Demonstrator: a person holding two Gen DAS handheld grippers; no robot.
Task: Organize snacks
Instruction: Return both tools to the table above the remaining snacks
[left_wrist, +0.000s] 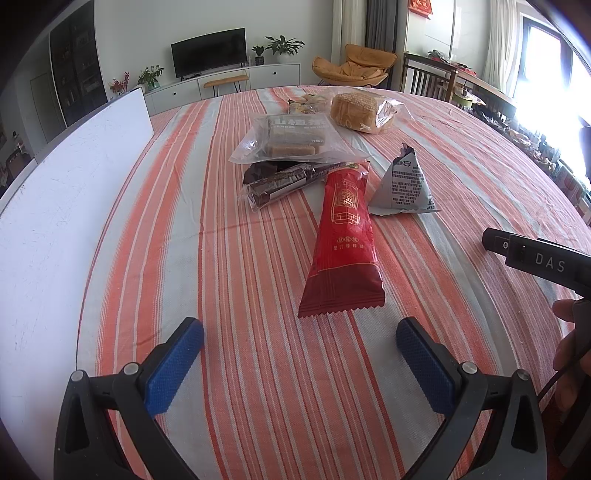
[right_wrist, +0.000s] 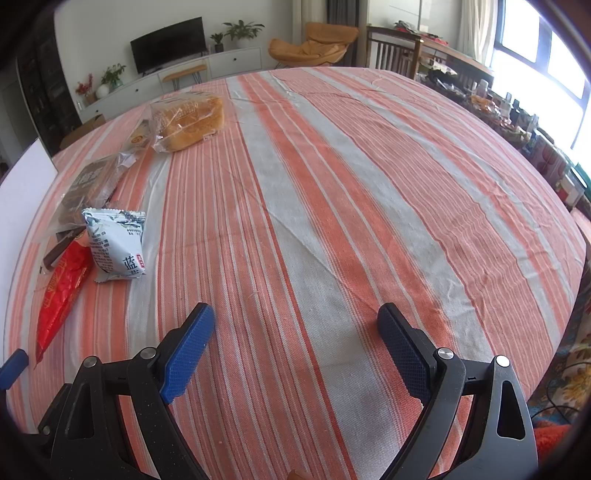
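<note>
Several snacks lie on the striped tablecloth (left_wrist: 221, 295). A long red packet (left_wrist: 343, 243) lies closest, just ahead of my open, empty left gripper (left_wrist: 299, 354). A grey triangular packet (left_wrist: 404, 184) sits to its right. A dark chocolate roll (left_wrist: 284, 184), a clear bag of brown bars (left_wrist: 291, 138) and a bagged bread loaf (left_wrist: 356, 110) lie further back. My right gripper (right_wrist: 295, 347) is open and empty over bare cloth; the red packet (right_wrist: 62, 288), grey packet (right_wrist: 116, 242) and bread (right_wrist: 192, 122) are to its left.
A white board (left_wrist: 62, 206) stands along the table's left side. The right gripper's body (left_wrist: 535, 258) and a hand show at the right edge of the left wrist view. A cluttered side table (right_wrist: 517, 122) stands by the window on the right.
</note>
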